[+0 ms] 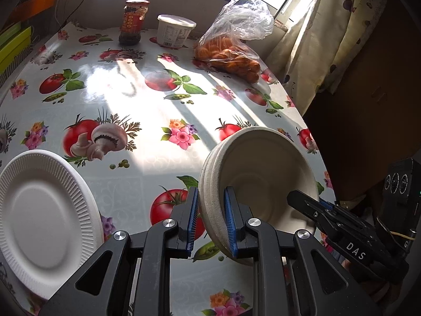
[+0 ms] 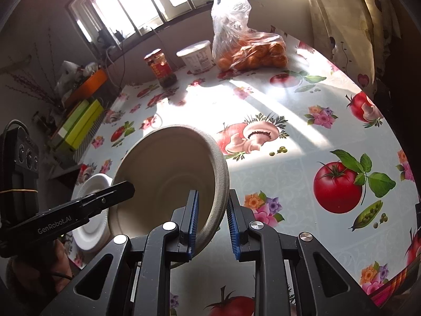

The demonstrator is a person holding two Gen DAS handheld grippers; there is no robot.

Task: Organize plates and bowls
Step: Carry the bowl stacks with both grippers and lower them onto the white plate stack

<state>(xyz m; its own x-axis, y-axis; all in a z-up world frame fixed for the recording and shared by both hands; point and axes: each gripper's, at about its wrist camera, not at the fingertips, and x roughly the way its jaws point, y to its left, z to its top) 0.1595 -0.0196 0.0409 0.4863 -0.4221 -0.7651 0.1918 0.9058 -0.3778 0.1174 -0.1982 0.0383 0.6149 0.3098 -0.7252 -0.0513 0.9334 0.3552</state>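
Sunlit tomato-print tablecloth (image 1: 147, 110); both claws, left (image 1: 210, 221) and right (image 2: 211, 220), clamp tilted bowls (image 1: 263, 173).

The tablecloth (image 1: 147, 110) is white, printed with red tomatoes, brown mushrooms, green peas and pink-orange flowers. On it the bowls (image 1: 263, 173) are plain beige and the ribbed plate (image 1: 39, 216) left of them is white. Beyond the bowls stand a red-labelled jar (image 1: 133, 22), a white tub (image 1: 175, 30) and a clear bag of orange fruit (image 1: 231, 50).
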